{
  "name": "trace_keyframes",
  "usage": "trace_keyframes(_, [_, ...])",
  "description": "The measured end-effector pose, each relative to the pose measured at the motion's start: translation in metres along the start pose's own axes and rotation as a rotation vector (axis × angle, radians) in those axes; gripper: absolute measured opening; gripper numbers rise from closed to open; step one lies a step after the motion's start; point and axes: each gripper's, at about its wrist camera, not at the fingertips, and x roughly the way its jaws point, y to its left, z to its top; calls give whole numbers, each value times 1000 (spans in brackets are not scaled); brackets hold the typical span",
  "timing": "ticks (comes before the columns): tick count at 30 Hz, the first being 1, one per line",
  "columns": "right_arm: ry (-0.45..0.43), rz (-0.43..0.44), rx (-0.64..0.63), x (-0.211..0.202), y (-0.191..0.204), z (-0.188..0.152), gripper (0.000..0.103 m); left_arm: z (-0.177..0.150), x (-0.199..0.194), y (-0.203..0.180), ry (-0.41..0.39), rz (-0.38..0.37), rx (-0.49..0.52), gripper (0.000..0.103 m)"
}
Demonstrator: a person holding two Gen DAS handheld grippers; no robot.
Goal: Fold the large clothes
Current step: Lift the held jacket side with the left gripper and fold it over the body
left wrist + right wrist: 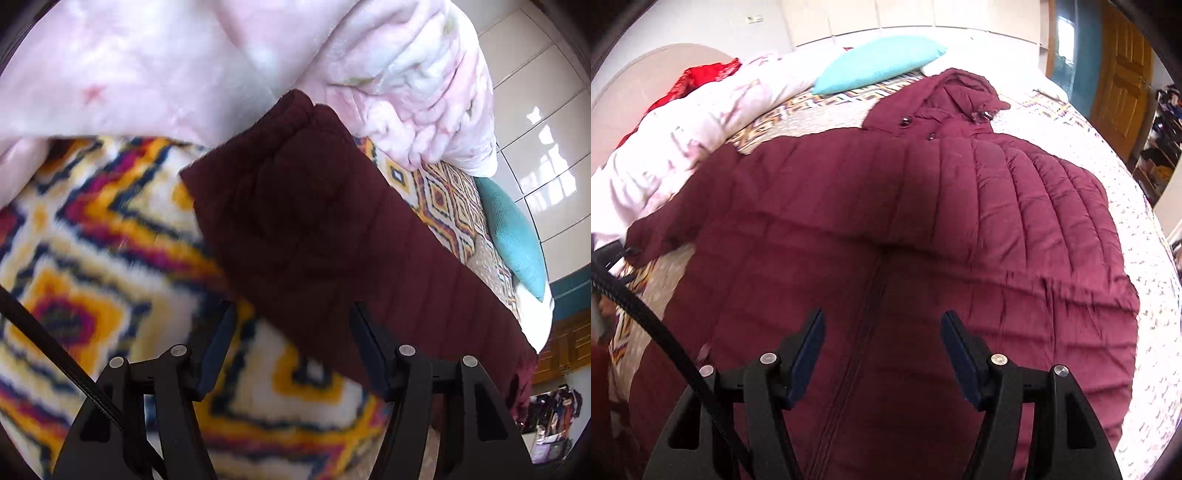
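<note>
A maroon quilted coat [923,221] lay spread front-up on a bed [1126,280], its hood [960,92] toward the far side near a teal pillow [879,64].

On the left, the coat's sleeve [314,206] stretched out over a bright diamond-patterned blanket [92,258], its cuff touching a heap of pale pink bedding [147,66]. The left gripper [291,354] hovered above the near part of that sleeve. Its jaws stood apart and empty, with the sleeve lying below and just beyond them; no pad pressed on the cloth.

To the right, the right gripper [882,354] hung over the coat's lower front, astride the central zipper line [860,325]. Its jaws were also parted and held nothing, the fabric lying flat beneath them.

The work seemed to be at an early fold, with the left sleeve lying out sideways and not yet brought in. The next move would likely call for the left jaws to drop onto the sleeve, close on it near the cuff, and carry it across the coat's body.
</note>
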Motion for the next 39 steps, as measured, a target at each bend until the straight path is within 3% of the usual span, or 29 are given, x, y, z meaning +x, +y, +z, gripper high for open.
trace_keyframes(4, [3, 18, 12, -14, 4, -15, 69, 14, 10, -21, -26, 110, 95, 59])
trace_keyframes(5, [3, 13, 14, -17, 4, -18, 69, 16, 12, -28, -31, 155, 129, 36])
trace_keyframes(7, [-6, -19, 8, -22, 3, -26, 69, 15, 8, -39, -39, 227, 174, 10])
trace_keyframes(11, [-45, -64, -8, -38, -2, -36, 69, 2, -35, -70, -97, 131, 261, 4])
trace_keyframes(15, [-83, -67, -7, -55, -10, -45, 69, -25, -92, -124, -139, -37, 374, 4])
trace_keyframes(19, [-108, -52, 28, -69, -22, -56, 69, -78, -141, -200, -120, -254, 515, 4])
trace_keyframes(23, [-125, -44, 85, -83, -41, -69, 69, -159, -164, -272, -34, -437, 665, 4])
trace_keyframes(26, [-133, -44, 135, -94, -61, -81, 69, -222, -163, -307, 56, -511, 752, 4])
trace_keyframes(28, [-136, -48, 165, -102, -73, -88, 69, -265, -151, -323, 128, -519, 795, 7])
trace_keyframes(31, [-133, -56, 209, -112, -92, -99, 69, -323, -122, -331, 206, -452, 842, 32])
trace_keyframes(32, [-130, -56, 222, -114, -97, -103, 69, -336, -116, -329, 210, -425, 855, 36])
trace_keyframes(37, [-116, -33, 271, -119, -113, -110, 69, -378, -112, -290, 239, -361, 924, 42])
trace_keyframes(39, [-115, -26, 274, -117, -113, -108, 70, -383, -119, -270, 213, -338, 941, 45])
